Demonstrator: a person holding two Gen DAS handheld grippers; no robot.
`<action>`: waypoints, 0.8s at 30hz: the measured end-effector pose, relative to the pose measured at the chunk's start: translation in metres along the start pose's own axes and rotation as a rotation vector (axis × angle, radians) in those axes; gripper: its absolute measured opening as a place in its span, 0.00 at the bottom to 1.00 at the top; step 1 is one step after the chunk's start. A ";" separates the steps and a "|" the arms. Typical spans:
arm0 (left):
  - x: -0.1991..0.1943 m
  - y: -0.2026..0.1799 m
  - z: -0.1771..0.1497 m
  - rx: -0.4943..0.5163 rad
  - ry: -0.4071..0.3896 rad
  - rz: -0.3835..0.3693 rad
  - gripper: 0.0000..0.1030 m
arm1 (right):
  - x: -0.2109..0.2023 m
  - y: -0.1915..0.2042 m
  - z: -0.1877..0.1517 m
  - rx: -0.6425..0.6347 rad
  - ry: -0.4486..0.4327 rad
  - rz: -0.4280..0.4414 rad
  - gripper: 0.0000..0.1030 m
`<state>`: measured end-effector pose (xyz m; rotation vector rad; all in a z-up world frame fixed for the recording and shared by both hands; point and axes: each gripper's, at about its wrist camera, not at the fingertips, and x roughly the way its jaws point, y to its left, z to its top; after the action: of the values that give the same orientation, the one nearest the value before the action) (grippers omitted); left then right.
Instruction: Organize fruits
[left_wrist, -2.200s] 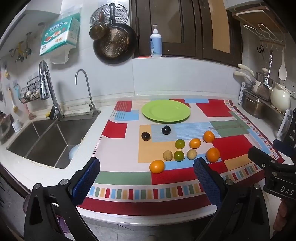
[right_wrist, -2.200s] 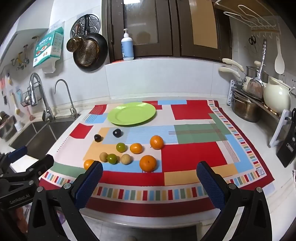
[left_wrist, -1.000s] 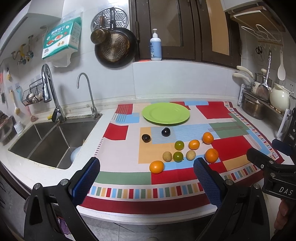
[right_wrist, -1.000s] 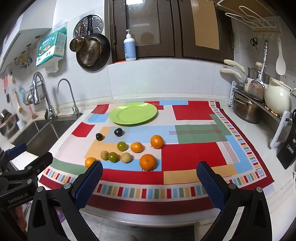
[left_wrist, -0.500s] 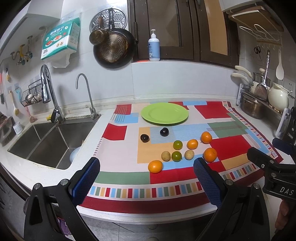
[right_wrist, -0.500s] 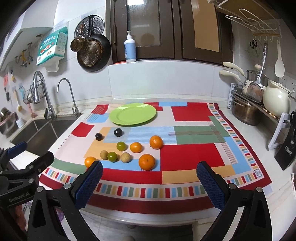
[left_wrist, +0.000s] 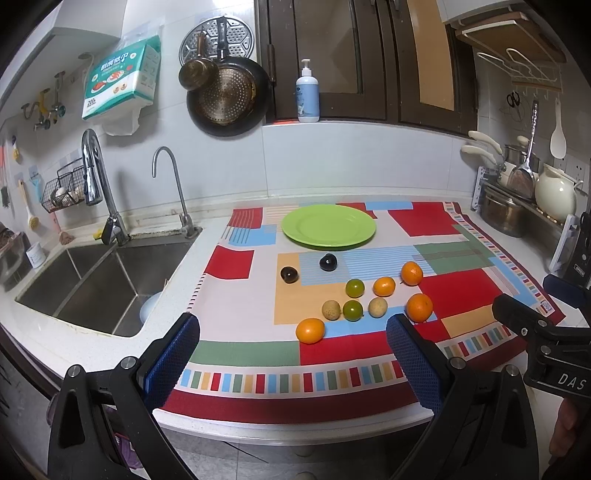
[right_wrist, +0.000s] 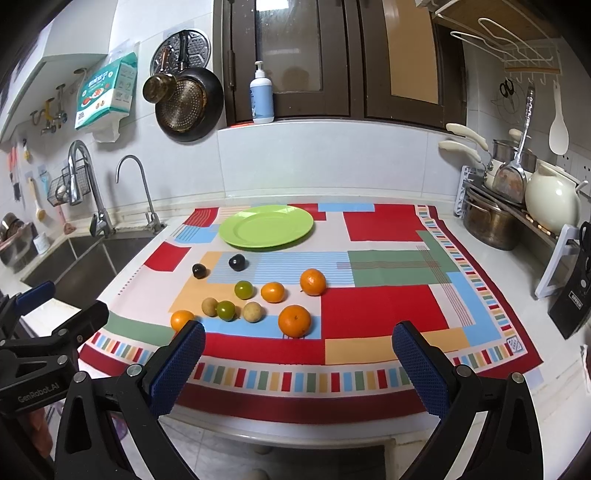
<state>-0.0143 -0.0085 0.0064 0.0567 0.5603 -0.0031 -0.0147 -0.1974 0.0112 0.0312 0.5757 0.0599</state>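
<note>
Fruits: round orange, green, tan and dark fruits (right_wrist: 294, 320) lie loose mid-cloth, before the empty green plate (right_wrist: 266, 226).
Left tool (left_wrist: 291, 363): spread, empty; its view alone shows the sink basin (left_wrist: 92, 280).
Right tool (right_wrist: 297, 363): spread, empty; its view shows more of the black knife block (right_wrist: 570, 306).

left tool (left_wrist: 291, 363): you've barely drifted it, jaws as wide as before
right tool (right_wrist: 297, 365): same small drift
fruit: unmoved
</note>
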 end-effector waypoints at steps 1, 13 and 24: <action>0.000 -0.001 0.000 0.000 0.000 0.000 1.00 | 0.000 0.000 0.000 -0.001 0.001 0.000 0.99; 0.007 0.000 -0.001 0.003 0.019 -0.010 1.00 | 0.002 0.000 -0.002 0.000 0.018 -0.002 0.99; 0.038 0.002 -0.007 0.007 0.081 -0.018 1.00 | 0.028 -0.001 -0.005 0.003 0.075 -0.004 0.99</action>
<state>0.0141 -0.0053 -0.0191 0.0592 0.6414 -0.0208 0.0065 -0.1961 -0.0082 0.0305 0.6505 0.0569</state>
